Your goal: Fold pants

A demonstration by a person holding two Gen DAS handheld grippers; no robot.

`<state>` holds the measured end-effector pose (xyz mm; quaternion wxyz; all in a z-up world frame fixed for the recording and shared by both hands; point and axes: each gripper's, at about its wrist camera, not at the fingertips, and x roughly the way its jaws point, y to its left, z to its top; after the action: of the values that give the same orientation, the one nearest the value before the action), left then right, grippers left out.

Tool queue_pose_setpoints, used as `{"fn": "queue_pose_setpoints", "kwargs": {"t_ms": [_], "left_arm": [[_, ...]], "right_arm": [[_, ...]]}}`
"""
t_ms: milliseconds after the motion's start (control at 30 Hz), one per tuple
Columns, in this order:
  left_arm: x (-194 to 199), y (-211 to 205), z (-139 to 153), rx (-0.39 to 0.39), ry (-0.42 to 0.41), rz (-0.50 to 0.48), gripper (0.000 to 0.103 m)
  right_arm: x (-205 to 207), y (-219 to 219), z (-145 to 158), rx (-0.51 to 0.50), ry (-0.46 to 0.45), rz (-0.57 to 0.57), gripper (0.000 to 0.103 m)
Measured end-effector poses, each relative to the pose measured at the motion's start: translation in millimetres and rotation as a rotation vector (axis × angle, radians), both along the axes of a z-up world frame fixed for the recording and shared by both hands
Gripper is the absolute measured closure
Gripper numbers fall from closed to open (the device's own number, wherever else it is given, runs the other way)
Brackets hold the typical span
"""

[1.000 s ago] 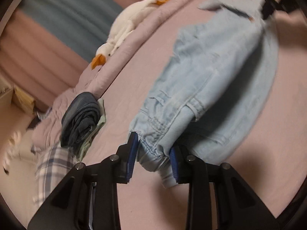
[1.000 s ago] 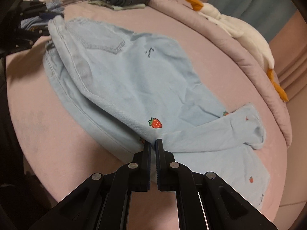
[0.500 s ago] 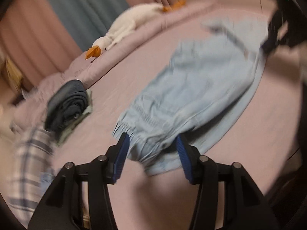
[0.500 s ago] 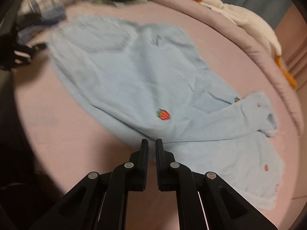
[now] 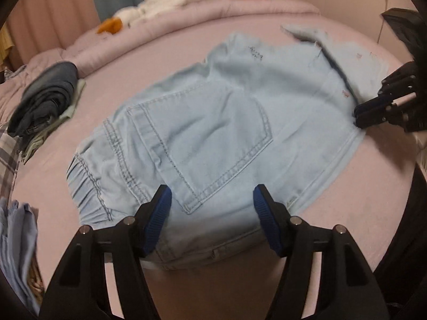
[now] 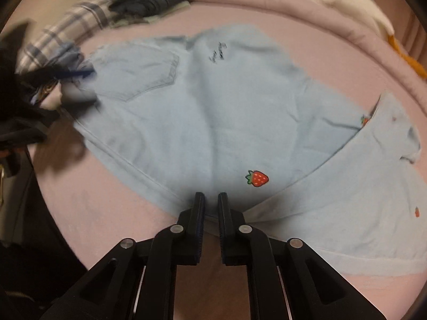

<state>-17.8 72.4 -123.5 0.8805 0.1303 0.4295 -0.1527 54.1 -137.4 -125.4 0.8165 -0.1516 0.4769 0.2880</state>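
Light blue denim pants point(image 5: 226, 101) with strawberry prints point(image 6: 257, 178) lie spread on the pink bed, back pocket point(image 5: 208, 144) facing up. My left gripper point(image 5: 212, 189) hovers over the elastic waistband point(image 5: 88, 184) end. Its jaws are opening, and the denim lies under them untouched by the pads. My right gripper point(image 6: 211, 195) sits at the near folded edge of the pants point(image 6: 226, 106), jaws almost together with the fabric's edge pinched between the tips. In the left wrist view the right gripper point(image 5: 357, 114) bites that same edge at the far right.
A folded stack of dark clothes point(image 5: 45, 101) lies at the back left, beside plaid fabric point(image 6: 66, 34). A white plush goose point(image 5: 173, 2) rests on the rolled pink duvet point(image 5: 240, 8) behind. Light blue cloth point(image 5: 16, 240) hangs at the left. Bare bed sheet point(image 5: 360, 200) surrounds the pants.
My left jaws spread wide and let go of the waistband they were squeezing. The pants dropped flat onto the bed. Both views rolled, and the right gripper sank closer to the sheet.
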Motion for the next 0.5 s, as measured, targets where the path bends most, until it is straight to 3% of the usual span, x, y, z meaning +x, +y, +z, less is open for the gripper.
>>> {"fn": "queue_pose_setpoints", "kwargs": {"t_ms": [167, 233, 267, 300, 400, 500], "left_arm": [[7.7, 5.5, 10.4, -0.063, 0.049, 0.045, 0.038], [9.0, 0.2, 14.5, -0.090, 0.045, 0.051, 0.037], [10.3, -4.8, 18.7, -0.106, 0.033, 0.054, 0.035], [12.2, -10.5, 22.8, -0.125, 0.021, 0.049, 0.033], [19.6, -28.7, 28.3, -0.195, 0.027, 0.029, 0.033], [27.4, -48.6, 30.2, -0.239, 0.039, 0.009, 0.033]], "right_arm": [[14.3, -38.3, 26.3, 0.168, 0.066, -0.055, 0.090], [30.6, -64.5, 43.1, 0.242, 0.045, -0.141, 0.076], [46.0, -84.9, 53.2, 0.289, 0.032, -0.228, 0.060], [54.2, -95.8, 56.9, 0.300, 0.020, -0.286, 0.049], [103.1, -131.3, 68.0, 0.258, -0.020, -0.498, 0.049], [151.7, -142.7, 67.9, 0.186, 0.002, -0.604, 0.049]]}}
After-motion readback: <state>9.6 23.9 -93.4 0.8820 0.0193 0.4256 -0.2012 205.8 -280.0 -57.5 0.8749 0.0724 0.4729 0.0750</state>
